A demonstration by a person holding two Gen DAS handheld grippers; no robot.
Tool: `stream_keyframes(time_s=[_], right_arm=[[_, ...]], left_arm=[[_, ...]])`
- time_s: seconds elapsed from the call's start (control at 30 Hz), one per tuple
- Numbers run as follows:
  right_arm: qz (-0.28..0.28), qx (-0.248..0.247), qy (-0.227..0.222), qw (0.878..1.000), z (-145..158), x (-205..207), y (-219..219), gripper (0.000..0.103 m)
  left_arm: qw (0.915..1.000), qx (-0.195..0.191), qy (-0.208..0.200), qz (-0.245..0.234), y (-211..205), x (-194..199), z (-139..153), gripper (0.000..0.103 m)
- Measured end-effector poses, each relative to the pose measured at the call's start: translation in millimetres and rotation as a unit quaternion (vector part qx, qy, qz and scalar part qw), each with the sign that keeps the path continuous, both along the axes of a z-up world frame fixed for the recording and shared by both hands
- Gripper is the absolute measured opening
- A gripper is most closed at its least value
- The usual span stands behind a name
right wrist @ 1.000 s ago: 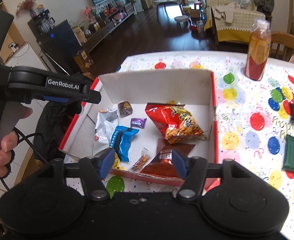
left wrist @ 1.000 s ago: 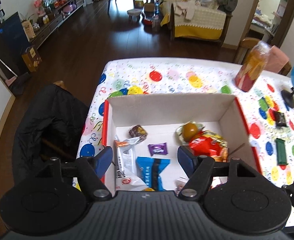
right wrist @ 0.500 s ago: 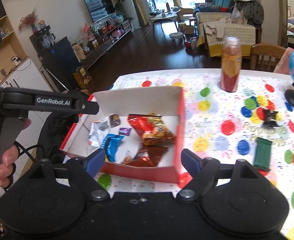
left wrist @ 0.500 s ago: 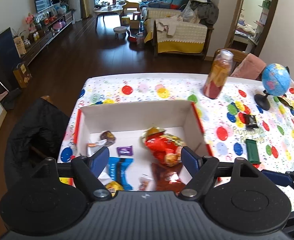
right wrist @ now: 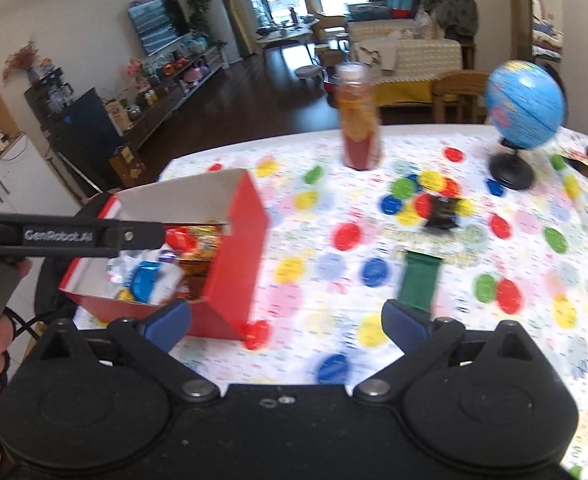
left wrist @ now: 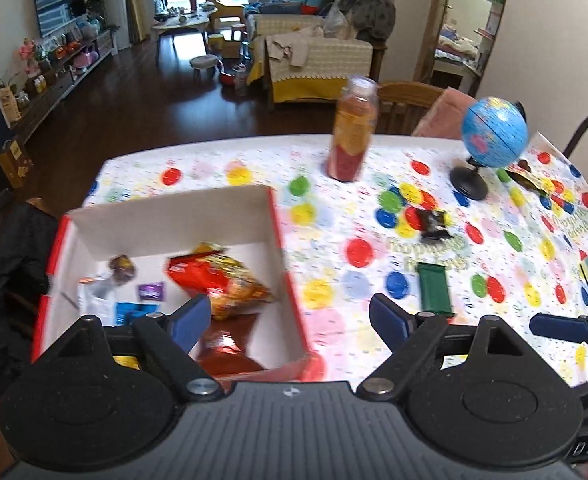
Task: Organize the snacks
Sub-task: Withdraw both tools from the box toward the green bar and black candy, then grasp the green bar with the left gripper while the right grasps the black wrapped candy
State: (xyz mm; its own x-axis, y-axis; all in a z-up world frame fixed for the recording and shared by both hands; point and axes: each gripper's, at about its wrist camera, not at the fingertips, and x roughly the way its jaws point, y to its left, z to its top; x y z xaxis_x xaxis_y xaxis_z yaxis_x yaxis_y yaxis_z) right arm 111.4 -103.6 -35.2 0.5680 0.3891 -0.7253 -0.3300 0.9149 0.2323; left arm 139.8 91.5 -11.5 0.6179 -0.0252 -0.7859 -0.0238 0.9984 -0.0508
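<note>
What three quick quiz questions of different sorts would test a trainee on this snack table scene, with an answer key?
1. True or false: the green snack bar already lies inside the red box.
2. Multiple choice: what stands on the tablecloth beside the globe? A) a kettle B) a juice bottle C) a lamp
3. Fill in: the left gripper and the right gripper are both ____.

Key:
1. False; it lies on the tablecloth, outside the box.
2. B.
3. Open, and holding nothing.
</note>
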Motion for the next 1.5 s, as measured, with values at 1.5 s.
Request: stream_keyframes(time_s=[1.5], right_arm=[[-0.102,-0.046,0.084,0.99,-83.5,222.4,-118.8,0.092]], left_arm=[[0.9902,0.054,0.106,-0.074,-190.8,134.9,-134.4,0.102]])
